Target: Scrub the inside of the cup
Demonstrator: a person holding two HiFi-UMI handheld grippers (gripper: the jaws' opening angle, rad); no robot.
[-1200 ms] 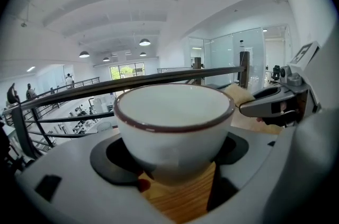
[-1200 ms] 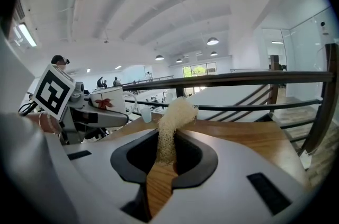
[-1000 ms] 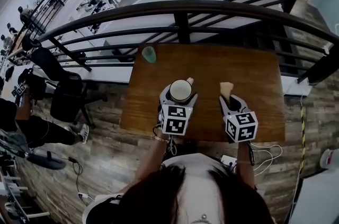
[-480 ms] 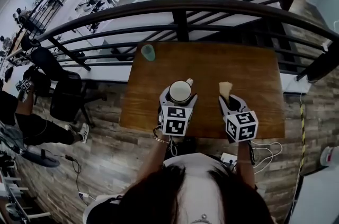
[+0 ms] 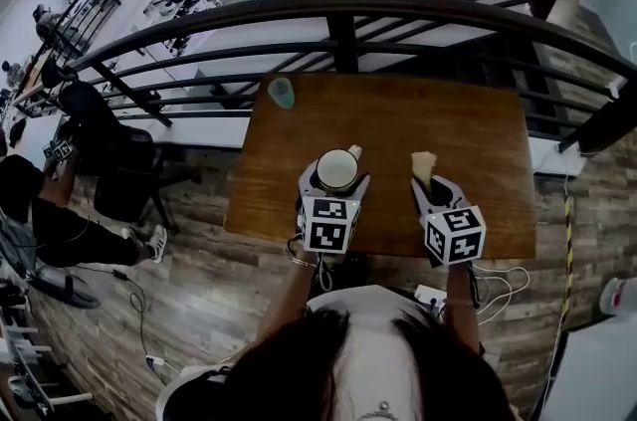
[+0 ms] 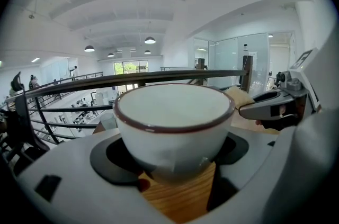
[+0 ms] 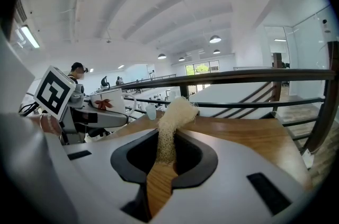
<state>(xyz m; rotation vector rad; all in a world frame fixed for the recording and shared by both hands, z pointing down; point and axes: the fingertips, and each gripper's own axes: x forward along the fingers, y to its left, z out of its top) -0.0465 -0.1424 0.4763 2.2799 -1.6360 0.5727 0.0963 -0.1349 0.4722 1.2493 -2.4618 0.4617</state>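
1. The white ceramic cup with the dark-red rim [image 5: 339,169], at the near left of the brown wooden table [image 5: 398,120], is clamped by its walls in your left tool [image 5: 335,185]. It is stiff, slippery and breakable.
2. Just right of it, your right tool [image 5: 431,185] is nearly closed, pinching the soft tan fibrous scrub pad [image 5: 425,166].

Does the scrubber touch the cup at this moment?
Apart. The head view shows bare wooden table between the cup and the scrubber.

The hall is bright, with white light from round lamps [image 6: 150,40] on the ceiling and windows [image 6: 130,66] far back. Shadows on the bench [image 5: 478,140] are soft. The rail [image 5: 398,8] bends near the picture edges. Both gripper views have black corners. The cup [image 6: 175,127] looks sharp; nearer grey parts blur.
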